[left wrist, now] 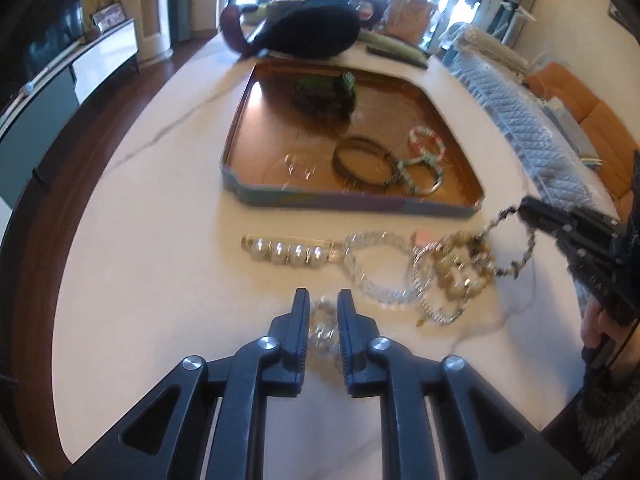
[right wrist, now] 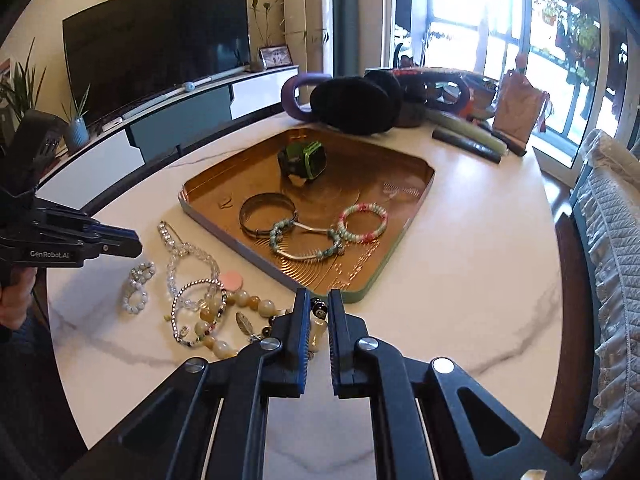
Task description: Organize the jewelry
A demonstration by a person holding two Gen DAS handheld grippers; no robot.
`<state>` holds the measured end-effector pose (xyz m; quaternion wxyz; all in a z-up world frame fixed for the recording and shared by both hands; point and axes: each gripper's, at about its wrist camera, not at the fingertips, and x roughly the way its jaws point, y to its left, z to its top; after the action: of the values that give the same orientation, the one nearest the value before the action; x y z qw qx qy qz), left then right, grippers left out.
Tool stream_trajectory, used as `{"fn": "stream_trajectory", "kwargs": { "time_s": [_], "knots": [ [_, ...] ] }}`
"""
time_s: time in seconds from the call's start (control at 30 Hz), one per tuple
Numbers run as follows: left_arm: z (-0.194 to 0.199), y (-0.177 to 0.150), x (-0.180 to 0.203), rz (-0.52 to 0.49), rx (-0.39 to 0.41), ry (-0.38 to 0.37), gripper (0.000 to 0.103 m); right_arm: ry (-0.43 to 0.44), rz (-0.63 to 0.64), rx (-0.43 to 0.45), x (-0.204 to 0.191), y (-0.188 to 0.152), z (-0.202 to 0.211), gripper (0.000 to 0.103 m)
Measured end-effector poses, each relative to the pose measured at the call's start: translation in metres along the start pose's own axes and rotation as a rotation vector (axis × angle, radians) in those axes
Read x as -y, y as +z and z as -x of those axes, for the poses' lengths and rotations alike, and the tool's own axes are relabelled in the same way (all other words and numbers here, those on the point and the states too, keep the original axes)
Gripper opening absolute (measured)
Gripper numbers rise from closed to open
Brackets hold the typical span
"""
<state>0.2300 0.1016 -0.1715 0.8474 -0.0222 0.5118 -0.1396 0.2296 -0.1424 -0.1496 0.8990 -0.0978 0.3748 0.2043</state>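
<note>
Surface: round white marble-look table with grey veining and a dark rim. Room: living room, dark television on a low white and grey cabinet, potted plants, bright windows beyond, and a quilted chair cover at the table's right.

On the table: copper-coloured tray with a pale outer wall. In it lay a green watch, a metal bangle, a green bead bracelet and a pink-and-green bead bracelet. Behind the tray, a black fuzzy item and clutter crowded the far edge.

Loose jewellery lay on the bare marble in front of the tray: a pearl hair clip, a clear bead bracelet and a tangled pile of beige bead bracelets.

Left gripper: fingers narrow, closed on a small clear-bead bracelet, which showed between the pads; grip probable, as beads were blurred there.

Right gripper: fingers nearly together. The left wrist view showed its tips pinching a twisted bead strand that hung off the pile's edge. Its own view showed only a cream bead and dark beads between the pads.

Right wrist view alone showed the left gripper from the side, above the table's left edge, and a hand below it.
</note>
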Motion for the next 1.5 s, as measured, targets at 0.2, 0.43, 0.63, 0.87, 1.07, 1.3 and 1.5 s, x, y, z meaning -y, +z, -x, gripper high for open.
{"fn": "stream_trajectory", "kwargs": {
  "time_s": [0.2, 0.43, 0.63, 0.87, 1.07, 1.3, 1.5],
  "knots": [
    [-0.009, -0.010, 0.011, -0.039, -0.038, 0.049, 0.072, 0.008, -0.051, 0.053, 0.011, 0.005, 0.012, 0.008],
    [-0.019, -0.013, 0.029, -0.171, -0.021, 0.117, 0.013, -0.020, -0.012, 0.282, 0.002, 0.016, 0.060, 0.005],
    [-0.008, -0.009, 0.027, -0.138, 0.018, 0.069, 0.013, -0.022, 0.050, 0.179, -0.001, 0.018, 0.041, 0.004],
    [-0.013, -0.010, 0.018, -0.094, -0.035, 0.100, 0.017, 0.021, -0.207, 0.030, 0.053, 0.003, 0.001, 0.028],
    [-0.011, -0.016, 0.012, -0.076, -0.041, 0.122, 0.061, 0.026, -0.182, -0.105, 0.056, -0.012, -0.029, 0.040],
    [-0.008, -0.026, 0.009, -0.064, -0.056, 0.094, 0.070, 0.027, -0.091, -0.119, 0.036, -0.016, -0.029, 0.052],
    [-0.008, -0.038, 0.023, -0.160, -0.041, 0.109, 0.073, 0.006, 0.009, -0.157, 0.022, -0.024, -0.038, 0.049]
  ]
}}
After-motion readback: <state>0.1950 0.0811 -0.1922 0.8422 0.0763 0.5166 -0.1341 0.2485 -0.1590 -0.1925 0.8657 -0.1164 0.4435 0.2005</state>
